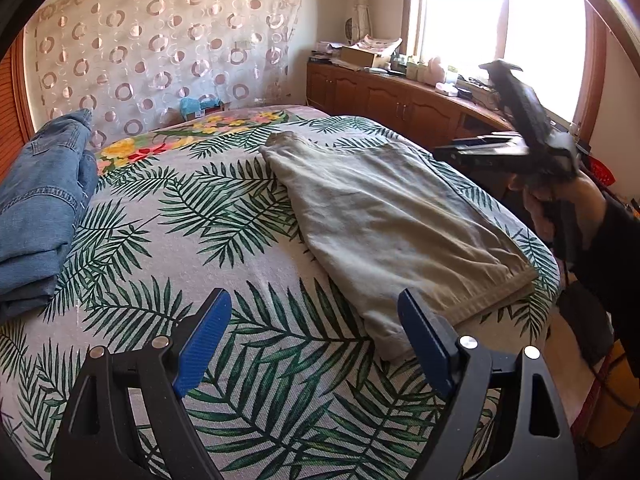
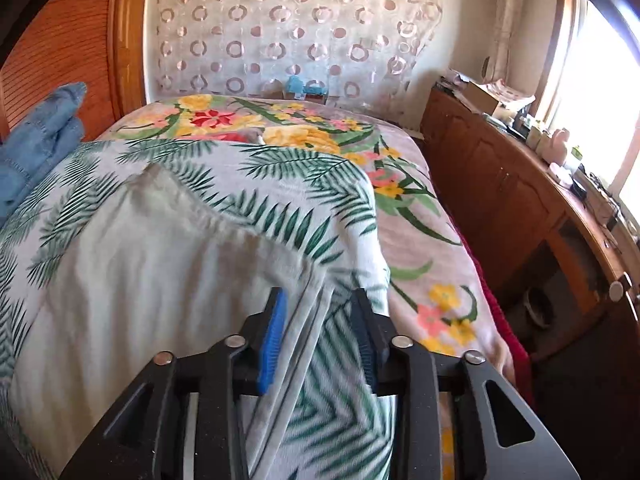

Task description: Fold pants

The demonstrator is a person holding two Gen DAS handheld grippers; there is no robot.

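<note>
Folded beige pants [image 1: 384, 216] lie on the palm-leaf bed cover [image 1: 192, 208], right of centre. My left gripper [image 1: 312, 304] hovers open over the cover just short of the pants' near corner, with nothing between its fingers. A hand holds my right gripper [image 1: 444, 152] at the far right edge of the pants. In the right wrist view the pants [image 2: 140, 260] fill the left foreground. Their layered edge and a bunch of the cover run between the right gripper's [image 2: 320, 296] parted jaws. The blue left pad [image 2: 272, 336] lies against that edge; the pads do not pinch it.
Folded blue jeans [image 1: 36, 208] rest at the bed's left side. A floral blanket [image 2: 320, 132] covers the far end. A wooden cabinet [image 2: 500, 184] with clutter on top runs along the right under a bright window [image 1: 500, 20]. The bed edge drops off at the right.
</note>
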